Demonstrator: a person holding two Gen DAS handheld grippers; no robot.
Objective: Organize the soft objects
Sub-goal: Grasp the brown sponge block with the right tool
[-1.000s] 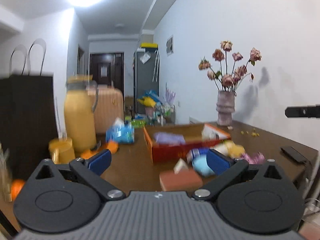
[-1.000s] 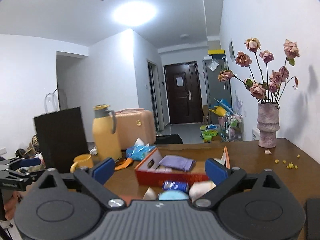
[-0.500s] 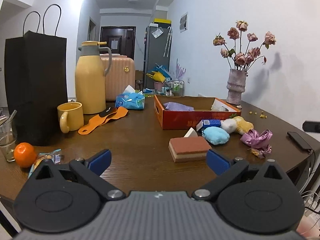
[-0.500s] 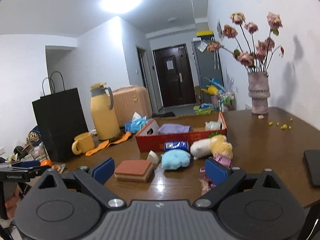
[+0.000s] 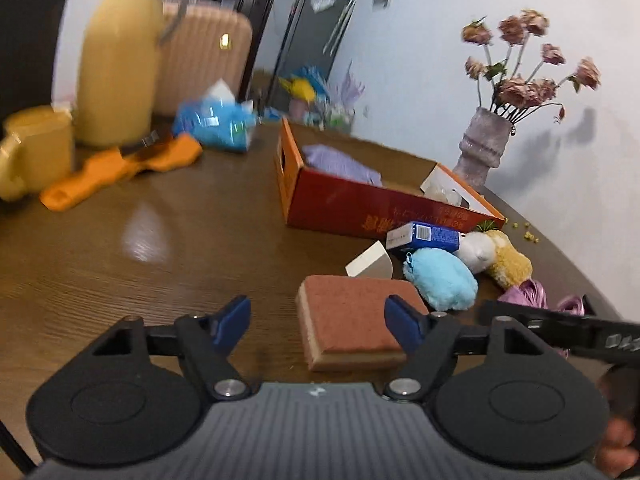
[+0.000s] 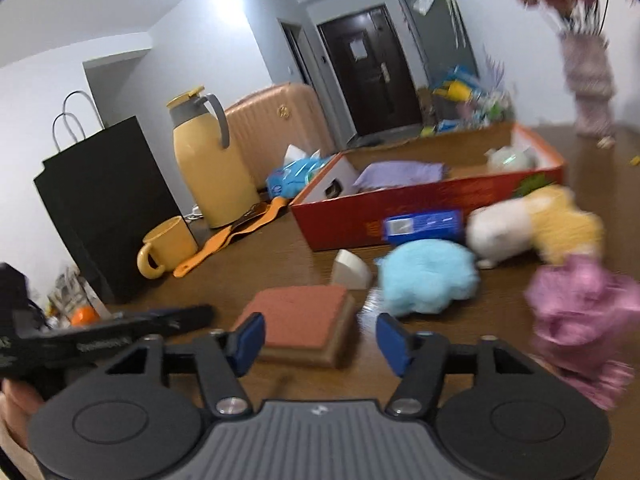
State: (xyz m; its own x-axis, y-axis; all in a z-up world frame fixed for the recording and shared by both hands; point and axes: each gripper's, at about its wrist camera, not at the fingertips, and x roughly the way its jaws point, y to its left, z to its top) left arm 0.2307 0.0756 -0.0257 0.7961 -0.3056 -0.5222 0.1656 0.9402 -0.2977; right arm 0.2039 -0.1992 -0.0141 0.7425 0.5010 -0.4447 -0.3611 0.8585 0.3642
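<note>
Both grippers, left [image 5: 318, 322] and right [image 6: 320, 342], gape wide, empty. Flat rust-topped sponge [image 5: 354, 326] between them; fluffy blue plush [image 6: 428, 280] blurred.

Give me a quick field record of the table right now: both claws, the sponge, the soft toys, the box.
left claw: open, empty, low over the table, sponge ahead between its fingers
right claw: open, empty, facing the sponge
sponge: brick-red top, tan base, flat on table
blue plush: on table, outside box
white-and-yellow plush: beside box front
pink ribbon bundle: on table, right
red box: open, purple cloth inside
</note>
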